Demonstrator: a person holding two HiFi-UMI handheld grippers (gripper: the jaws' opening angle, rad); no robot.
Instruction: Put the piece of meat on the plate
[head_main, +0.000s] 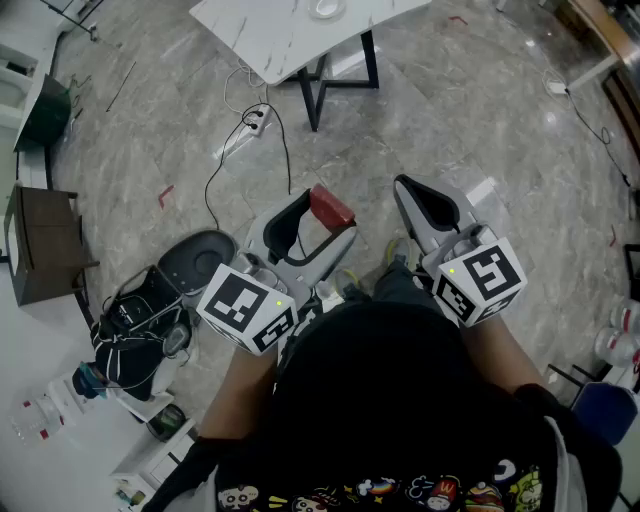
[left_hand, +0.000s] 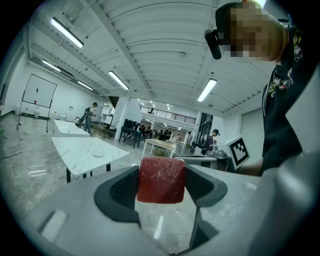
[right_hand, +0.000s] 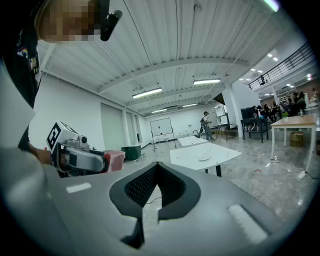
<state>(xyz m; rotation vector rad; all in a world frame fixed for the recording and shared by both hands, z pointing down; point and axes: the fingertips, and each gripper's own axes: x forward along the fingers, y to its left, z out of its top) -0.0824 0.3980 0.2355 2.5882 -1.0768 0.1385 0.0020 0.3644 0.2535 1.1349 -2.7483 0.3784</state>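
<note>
head view, entry of items.
- left gripper (head_main: 328, 216): jaws clamped on the red, block-shaped piece of meat (left_hand: 161, 180), pinched by its two side faces and carried in the air in front of the person's body.
- right gripper (right_hand: 156, 181): jaws closed together with the tips meeting and nothing between them.
- small white round plate (head_main: 327, 8): sits on the white marble-topped table with black legs (head_main: 262, 42), well apart from both grippers, across a stretch of grey marbled floor (head_main: 470, 110).
- white power strip with black cable (head_main: 256, 118): lies on the floor between the person and the table.

hazards, as judged:
1. the meat looks soft and slick. a jolt or a slackened squeeze on the way over could let it slide out and drop to the floor.
2. the cable lies close to the path to the table. a caught foot would jerk the grip.
3. the plate is small. a release from too high or off-centre could send the block over the rim onto the tabletop.
4. squeezing harder for safety may dent or split the piece.
</note>
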